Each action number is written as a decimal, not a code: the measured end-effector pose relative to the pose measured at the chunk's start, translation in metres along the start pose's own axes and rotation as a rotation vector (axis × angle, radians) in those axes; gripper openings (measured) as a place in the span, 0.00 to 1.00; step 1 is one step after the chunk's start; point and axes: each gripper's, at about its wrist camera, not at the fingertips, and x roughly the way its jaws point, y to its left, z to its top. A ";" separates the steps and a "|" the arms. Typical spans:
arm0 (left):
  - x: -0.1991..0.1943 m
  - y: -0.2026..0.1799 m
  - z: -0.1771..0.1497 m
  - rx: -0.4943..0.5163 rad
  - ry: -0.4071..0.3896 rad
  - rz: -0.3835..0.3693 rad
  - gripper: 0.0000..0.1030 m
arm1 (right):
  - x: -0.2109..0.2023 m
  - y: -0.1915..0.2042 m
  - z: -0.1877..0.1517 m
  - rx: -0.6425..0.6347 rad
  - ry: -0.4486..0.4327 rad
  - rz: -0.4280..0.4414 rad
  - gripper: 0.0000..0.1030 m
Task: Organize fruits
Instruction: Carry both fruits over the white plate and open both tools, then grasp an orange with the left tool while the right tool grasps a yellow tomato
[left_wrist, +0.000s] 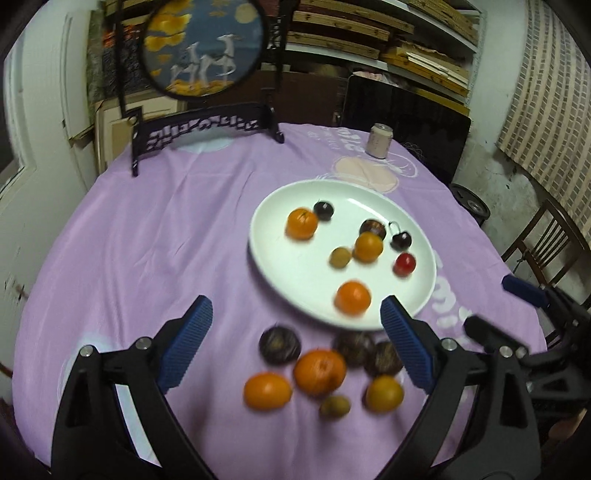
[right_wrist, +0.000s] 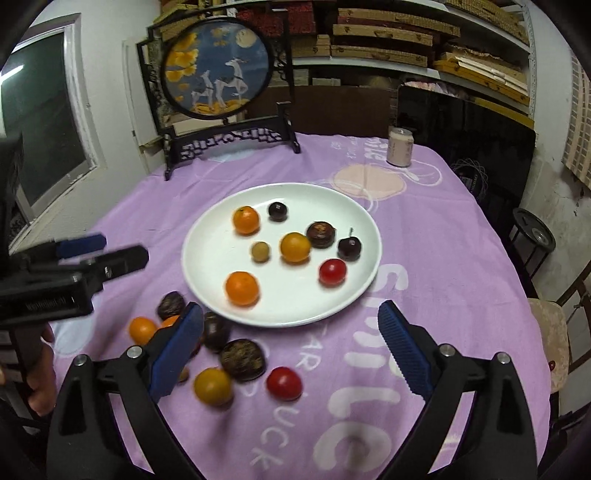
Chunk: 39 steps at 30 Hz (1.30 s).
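Only our right view catches the glossy red tomato (right_wrist: 283, 383) on the purple cloth (right_wrist: 443, 236), between our right gripper (right_wrist: 290, 345)'s spread, ribbed blue fingers. Left gripper (left_wrist: 296, 345) gapes empty over the loose oranges (left_wrist: 320, 371). The round white plate (left_wrist: 273, 254) of fruit sits just beyond.
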 end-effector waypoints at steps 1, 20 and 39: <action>-0.003 0.003 -0.004 -0.005 0.004 0.007 0.91 | -0.002 0.002 -0.001 -0.003 -0.002 0.001 0.93; -0.009 0.047 -0.051 -0.038 0.086 0.062 0.91 | 0.025 0.047 -0.063 -0.047 0.179 0.095 0.93; 0.003 0.049 -0.071 0.009 0.134 0.073 0.91 | 0.054 0.041 -0.073 0.031 0.246 0.184 0.35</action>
